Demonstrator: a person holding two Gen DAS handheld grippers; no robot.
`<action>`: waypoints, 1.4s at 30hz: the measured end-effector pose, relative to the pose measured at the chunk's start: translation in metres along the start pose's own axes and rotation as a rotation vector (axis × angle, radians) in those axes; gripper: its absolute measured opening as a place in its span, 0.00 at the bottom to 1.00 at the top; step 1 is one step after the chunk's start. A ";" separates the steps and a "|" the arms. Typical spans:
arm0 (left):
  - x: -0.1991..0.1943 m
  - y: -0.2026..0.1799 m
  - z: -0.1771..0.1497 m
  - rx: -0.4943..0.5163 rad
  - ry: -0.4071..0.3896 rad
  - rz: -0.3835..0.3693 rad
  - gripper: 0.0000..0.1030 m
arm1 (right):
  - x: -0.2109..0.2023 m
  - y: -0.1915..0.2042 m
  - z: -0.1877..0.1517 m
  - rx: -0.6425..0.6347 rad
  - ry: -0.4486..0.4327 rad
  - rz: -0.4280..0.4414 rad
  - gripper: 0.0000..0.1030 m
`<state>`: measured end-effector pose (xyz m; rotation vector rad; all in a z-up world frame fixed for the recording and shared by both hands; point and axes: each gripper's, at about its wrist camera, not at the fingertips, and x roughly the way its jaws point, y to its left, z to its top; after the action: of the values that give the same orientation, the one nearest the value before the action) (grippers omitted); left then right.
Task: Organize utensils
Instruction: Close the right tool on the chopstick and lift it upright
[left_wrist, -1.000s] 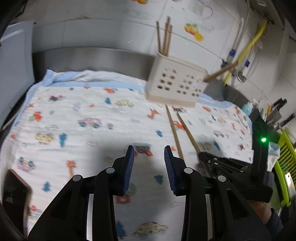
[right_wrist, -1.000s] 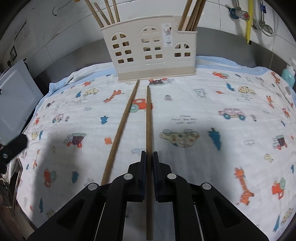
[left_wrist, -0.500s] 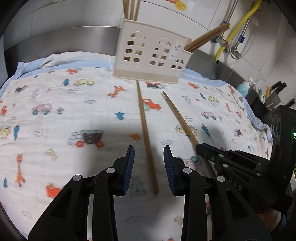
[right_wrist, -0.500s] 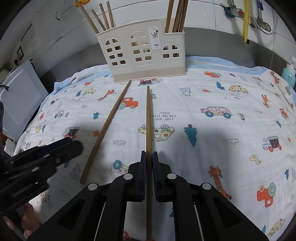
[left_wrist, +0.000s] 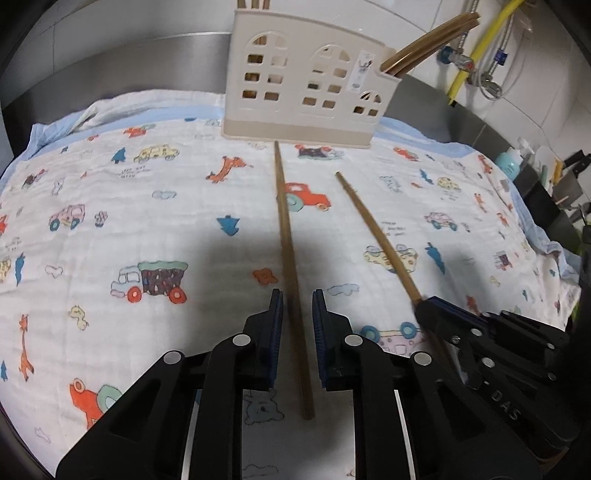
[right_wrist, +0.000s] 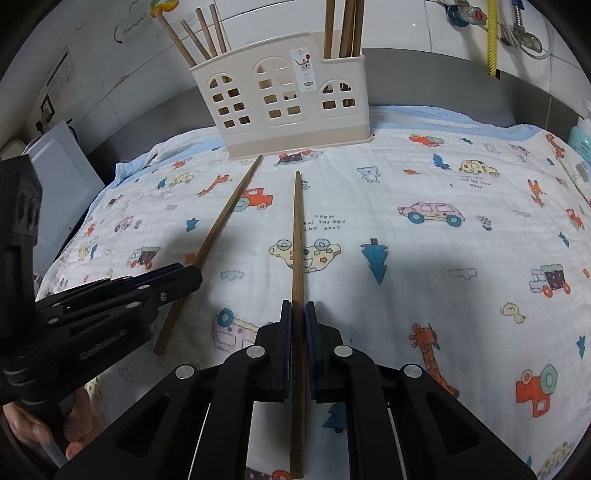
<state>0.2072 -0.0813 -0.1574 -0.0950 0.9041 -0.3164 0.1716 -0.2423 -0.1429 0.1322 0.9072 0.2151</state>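
Two wooden chopsticks lie on a cartoon-print cloth (left_wrist: 110, 229) in front of a cream utensil holder (left_wrist: 306, 85) with window cutouts. My left gripper (left_wrist: 297, 301) is open, its jaws either side of one chopstick (left_wrist: 286, 229) without gripping it. My right gripper (right_wrist: 298, 310) is shut on the other chopstick (right_wrist: 297, 236), which points toward the holder (right_wrist: 284, 107). The right gripper also shows in the left wrist view (left_wrist: 430, 304), holding its chopstick (left_wrist: 373, 229). The left gripper shows in the right wrist view (right_wrist: 184, 277) over the first chopstick (right_wrist: 225, 218).
Several chopsticks stand in the holder's left (right_wrist: 199, 33) and right (right_wrist: 343, 26) compartments. A steel backsplash (left_wrist: 122, 74) runs behind the cloth. Yellow pipe and valves (left_wrist: 476, 51) are at the back right. A white board (right_wrist: 59, 177) stands at the left; a bottle (left_wrist: 509, 162) and dark items at the right.
My left gripper has swung right and forward until its open jaws straddle the left chopstick. My right gripper has stayed shut on its chopstick and drawn back slightly from the holder.
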 end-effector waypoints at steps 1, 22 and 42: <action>0.000 0.000 0.000 0.001 -0.002 0.002 0.15 | 0.000 0.000 -0.001 0.000 0.000 0.002 0.07; 0.001 -0.003 0.006 0.034 0.031 0.034 0.05 | -0.004 0.002 -0.008 -0.027 0.005 -0.007 0.07; -0.074 -0.004 0.057 0.066 -0.170 -0.043 0.05 | -0.085 0.014 0.052 -0.115 -0.211 -0.013 0.06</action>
<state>0.2079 -0.0650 -0.0653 -0.0789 0.7234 -0.3724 0.1605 -0.2505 -0.0435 0.0418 0.6840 0.2360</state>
